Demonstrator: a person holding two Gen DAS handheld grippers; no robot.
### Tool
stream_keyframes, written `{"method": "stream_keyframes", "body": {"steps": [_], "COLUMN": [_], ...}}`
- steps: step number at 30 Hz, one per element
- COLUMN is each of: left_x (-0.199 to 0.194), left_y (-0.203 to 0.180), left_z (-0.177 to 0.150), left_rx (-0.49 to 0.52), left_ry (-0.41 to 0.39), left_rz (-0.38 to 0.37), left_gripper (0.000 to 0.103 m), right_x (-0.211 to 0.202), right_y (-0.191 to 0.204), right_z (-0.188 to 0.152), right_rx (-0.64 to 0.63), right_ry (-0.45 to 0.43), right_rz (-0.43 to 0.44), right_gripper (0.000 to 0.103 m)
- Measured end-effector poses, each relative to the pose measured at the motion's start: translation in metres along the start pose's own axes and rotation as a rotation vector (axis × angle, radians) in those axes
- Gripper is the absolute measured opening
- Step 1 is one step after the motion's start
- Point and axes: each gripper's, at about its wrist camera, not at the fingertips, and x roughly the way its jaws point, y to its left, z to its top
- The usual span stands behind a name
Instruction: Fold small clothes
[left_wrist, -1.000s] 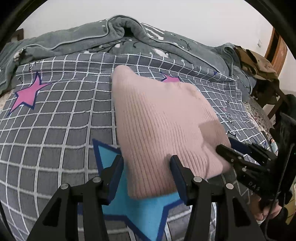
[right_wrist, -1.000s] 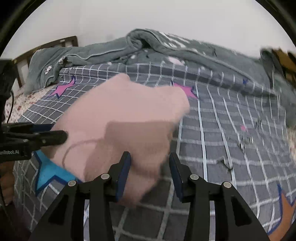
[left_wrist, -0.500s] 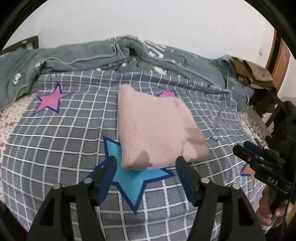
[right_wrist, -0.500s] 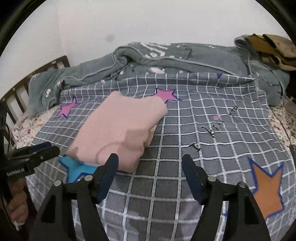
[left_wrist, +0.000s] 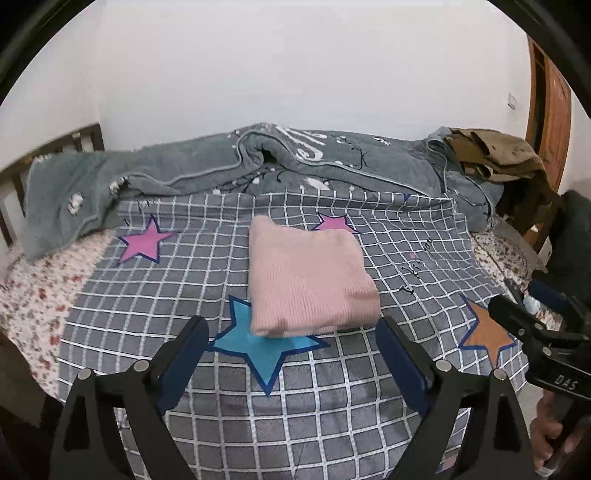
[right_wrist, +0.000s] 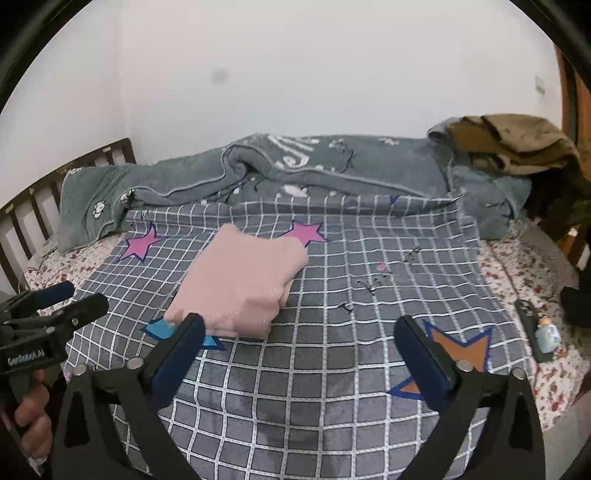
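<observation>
A folded pink knit garment (left_wrist: 308, 278) lies flat on the grey checked blanket (left_wrist: 110, 325), its near edge over a blue star. In the right wrist view the same pink garment (right_wrist: 242, 286) sits left of centre. My left gripper (left_wrist: 291, 332) hovers above and short of the garment, jaws opening wide, nothing between them. My right gripper (right_wrist: 299, 332) hangs over bare blanket to the garment's right, jaws opening too, and holds nothing. Each gripper shows at the edge of the other's view, a hand on its handle.
A rumpled grey quilt (left_wrist: 258, 166) runs along the far side of the bed against a white wall. Brown clothes (left_wrist: 495, 155) are heaped at the far right. A phone (right_wrist: 526, 314) and small bottle (right_wrist: 548, 334) lie near the right bed edge. Wooden headboard slats (right_wrist: 33, 206) stand left.
Both grippers let go of the pink garment, opened wide and drew back and up. The garment now lies folded on the blanket, farther from both cameras.
</observation>
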Motion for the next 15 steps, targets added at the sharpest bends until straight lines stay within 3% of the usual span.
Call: {"method": "stream_keyframes", "body": {"steps": [7, 15], "left_x": [-0.033, -0.040], "left_y": [-0.003, 0.000], "left_z": [-0.006, -0.012], "left_rx": [-0.014, -0.014], "left_ry": [-0.049, -0.057], "left_rz": [0.034, 0.046], "left_gripper": [0.098, 0.098], "right_x": [-0.025, -0.035], "right_y": [0.000, 0.003], "right_z": [-0.011, -0.015], "right_rx": [-0.002, 0.005], "right_ry": [0.002, -0.006], "right_rz": [-0.001, 0.004], "right_gripper": [0.103, 0.103]}}
